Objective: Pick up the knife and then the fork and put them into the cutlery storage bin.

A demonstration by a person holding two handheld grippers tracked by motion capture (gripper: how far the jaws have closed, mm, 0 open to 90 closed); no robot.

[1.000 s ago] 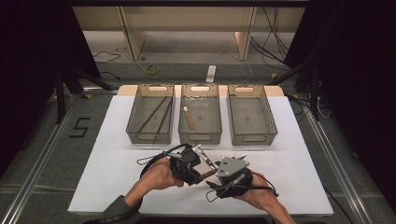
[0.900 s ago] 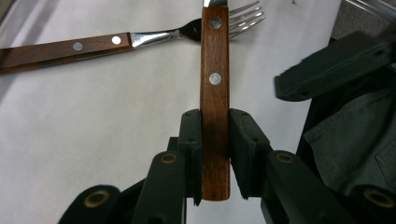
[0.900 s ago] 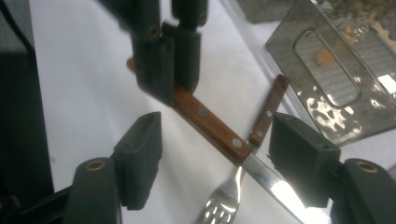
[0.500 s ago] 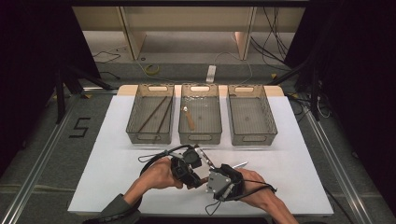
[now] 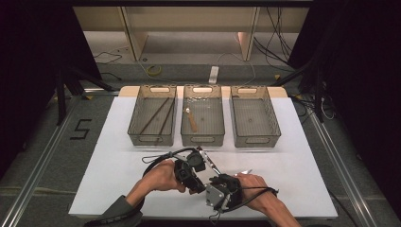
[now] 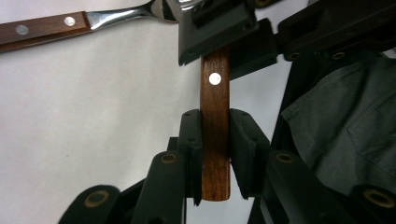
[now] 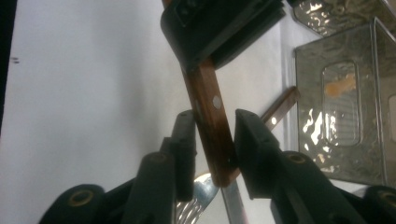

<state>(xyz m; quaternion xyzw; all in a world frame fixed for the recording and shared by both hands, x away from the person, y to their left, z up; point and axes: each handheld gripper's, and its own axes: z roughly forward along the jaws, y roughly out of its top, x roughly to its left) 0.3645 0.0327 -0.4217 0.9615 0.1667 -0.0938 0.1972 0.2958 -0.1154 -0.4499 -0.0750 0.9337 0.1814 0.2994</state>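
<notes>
Near the front edge of the table [image 5: 118, 179], the left gripper [image 6: 215, 135] clamps one end of a wooden handle [image 6: 215, 121], its jaws nearly closed on it. The right gripper [image 7: 214, 140] has just been closing around the same handle, its pads about touching. If both pull at different angles, the handle could twist loose and fall onto the fork [image 6: 70, 23] lying beside it, well short of the 3 trays [image 5: 203, 122] at the far side.

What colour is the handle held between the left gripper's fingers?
Reddish-brown wooden handle with a silver rivet; left gripper view shows it best.
</notes>
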